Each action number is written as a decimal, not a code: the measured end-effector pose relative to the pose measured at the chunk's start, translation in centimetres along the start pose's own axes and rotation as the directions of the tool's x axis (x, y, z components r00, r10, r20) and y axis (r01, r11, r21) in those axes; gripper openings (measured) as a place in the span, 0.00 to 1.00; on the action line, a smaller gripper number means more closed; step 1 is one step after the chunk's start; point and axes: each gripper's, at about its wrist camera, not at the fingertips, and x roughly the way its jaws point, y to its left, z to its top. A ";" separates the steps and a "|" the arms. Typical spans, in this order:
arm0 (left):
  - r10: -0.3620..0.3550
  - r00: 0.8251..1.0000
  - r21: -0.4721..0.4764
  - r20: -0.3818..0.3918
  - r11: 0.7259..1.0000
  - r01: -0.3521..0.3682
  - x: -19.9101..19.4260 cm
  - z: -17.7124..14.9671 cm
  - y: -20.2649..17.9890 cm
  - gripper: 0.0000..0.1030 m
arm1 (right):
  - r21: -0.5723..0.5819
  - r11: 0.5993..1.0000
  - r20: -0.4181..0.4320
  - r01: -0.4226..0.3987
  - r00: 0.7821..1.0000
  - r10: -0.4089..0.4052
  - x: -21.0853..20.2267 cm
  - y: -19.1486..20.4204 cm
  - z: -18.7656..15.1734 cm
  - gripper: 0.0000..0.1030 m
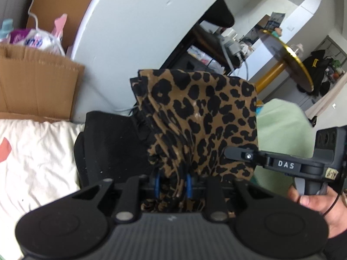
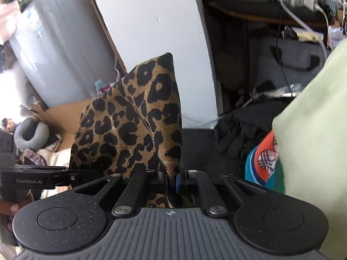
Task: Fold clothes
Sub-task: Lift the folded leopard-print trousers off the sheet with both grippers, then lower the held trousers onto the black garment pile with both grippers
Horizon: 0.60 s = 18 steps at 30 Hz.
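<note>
- The left gripper (image 1: 173,184) is clenched on bunched leopard-print fabric (image 1: 201,117), which stands up between its blue pads (image 1: 189,185).
- The right gripper (image 2: 171,181) pinches the same leopard-print fabric (image 2: 138,119) just beside the left one, the cloth rising to a peak.
- Behind lies a black garment (image 1: 112,143), apparently on the white bedding (image 1: 39,158).
- A pale green cloth (image 2: 314,117) is at right.
- A cardboard box (image 1: 36,82) stands far left.

Garment (image 1: 201,117) — tan, black leopard spots; cloth (image 1: 282,125) pale green; box (image 1: 36,82) brown.
</note>
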 end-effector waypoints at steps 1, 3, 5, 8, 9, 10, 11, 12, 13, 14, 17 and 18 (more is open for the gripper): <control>0.000 1.000 -0.006 -0.006 1.000 0.000 0.8 -0.1 0.7 0.23 | 0.005 1.000 -0.007 0.002 1.000 -0.002 1.0 -0.4 -0.3 0.05; 0.005 1.000 -0.008 -0.017 1.000 -0.006 2.2 -0.2 2.0 0.23 | 0.012 1.000 -0.020 0.003 1.000 -0.003 3.1 -1.1 -0.6 0.05; 0.011 1.000 -0.017 -0.025 1.000 -0.012 3.5 -0.2 3.4 0.23 | 0.011 1.000 -0.033 0.004 0.999 -0.004 5.2 -1.7 -1.0 0.05; 0.019 0.999 -0.029 -0.036 0.999 -0.020 5.1 -0.1 5.2 0.23 | -0.004 1.000 -0.049 0.015 0.999 -0.015 8.1 -2.2 -1.5 0.05; 0.020 0.999 -0.031 -0.040 0.999 -0.021 5.6 0.0 5.7 0.23 | -0.010 1.000 -0.052 0.022 0.998 -0.022 9.0 -2.4 -1.5 0.05; 0.021 0.999 -0.033 -0.043 0.999 -0.023 6.1 0.1 6.2 0.23 | -0.017 0.999 -0.055 0.029 0.998 -0.030 9.9 -2.5 -1.5 0.05; 0.023 0.999 -0.034 -0.045 0.999 -0.025 6.6 0.2 6.7 0.23 | -0.022 0.999 -0.057 0.035 0.998 -0.036 10.6 -2.5 -1.5 0.05; 0.026 0.999 -0.033 -0.047 0.999 -0.027 6.9 0.3 7.1 0.23 | -0.026 0.999 -0.058 0.039 0.997 -0.041 11.3 -2.6 -1.5 0.05; 0.028 0.998 -0.032 -0.049 0.999 -0.030 7.3 0.3 7.5 0.23 | -0.029 0.999 -0.060 0.044 0.997 -0.046 11.9 -2.6 -1.5 0.05; 0.031 0.998 -0.031 -0.050 0.999 -0.032 7.6 0.4 7.9 0.23 | -0.034 0.998 -0.061 0.048 0.997 -0.050 12.5 -2.6 -1.5 0.05; 0.034 0.998 -0.035 -0.049 0.999 -0.036 8.7 0.8 8.8 0.23 | -0.050 0.997 -0.060 0.061 0.996 -0.064 13.8 -2.5 -1.3 0.05; 0.035 0.998 -0.036 -0.050 0.999 -0.037 9.1 0.9 9.1 0.23 | -0.054 0.996 -0.059 0.067 0.996 -0.071 14.3 -2.5 -1.3 0.05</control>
